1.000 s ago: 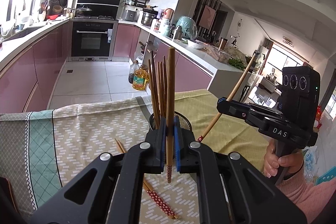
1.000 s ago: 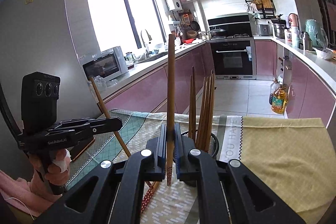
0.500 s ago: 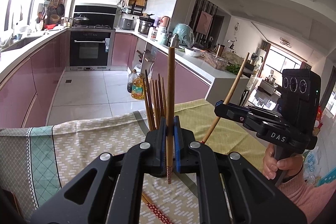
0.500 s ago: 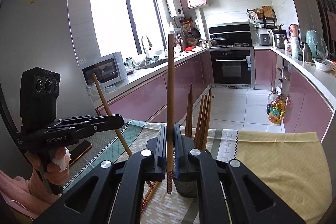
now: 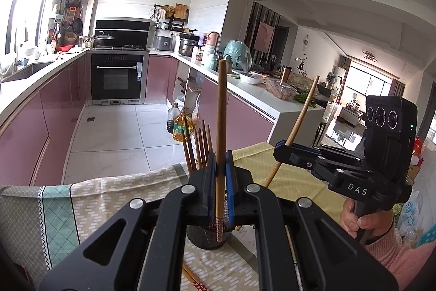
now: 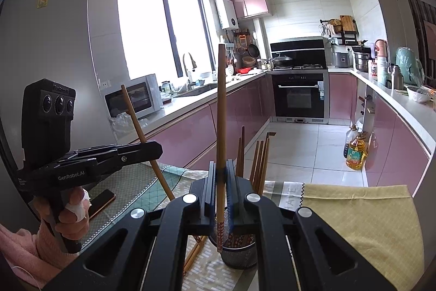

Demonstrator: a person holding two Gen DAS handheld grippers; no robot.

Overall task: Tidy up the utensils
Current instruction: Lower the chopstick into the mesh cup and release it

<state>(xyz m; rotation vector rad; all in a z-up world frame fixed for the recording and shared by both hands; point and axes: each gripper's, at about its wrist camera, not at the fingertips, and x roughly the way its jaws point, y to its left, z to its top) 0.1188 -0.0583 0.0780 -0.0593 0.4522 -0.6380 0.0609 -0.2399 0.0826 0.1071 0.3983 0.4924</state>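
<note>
My left gripper (image 5: 220, 162) is shut on a wooden chopstick (image 5: 220, 111), held upright with its patterned tip just over a black mesh utensil cup (image 5: 203, 237). My right gripper (image 6: 220, 171) is shut on another upright chopstick (image 6: 220, 105), its tip over the same cup (image 6: 239, 255). Several chopsticks (image 6: 259, 160) stand in the cup. Each gripper shows in the other's view, the right one (image 5: 283, 150) and the left one (image 6: 152, 147), both close beside the cup.
The table has a patterned cloth (image 5: 109, 198) and a yellow cloth (image 6: 359, 217). Loose chopsticks (image 6: 194, 252) lie beside the cup. A phone (image 6: 100, 199) lies at the left. Kitchen counters and an oven (image 5: 117, 77) stand behind.
Both grippers have tilted up and come lower and closer to the cup, each still holding its chopstick upright. The cup now sits under the fingers in both views.
</note>
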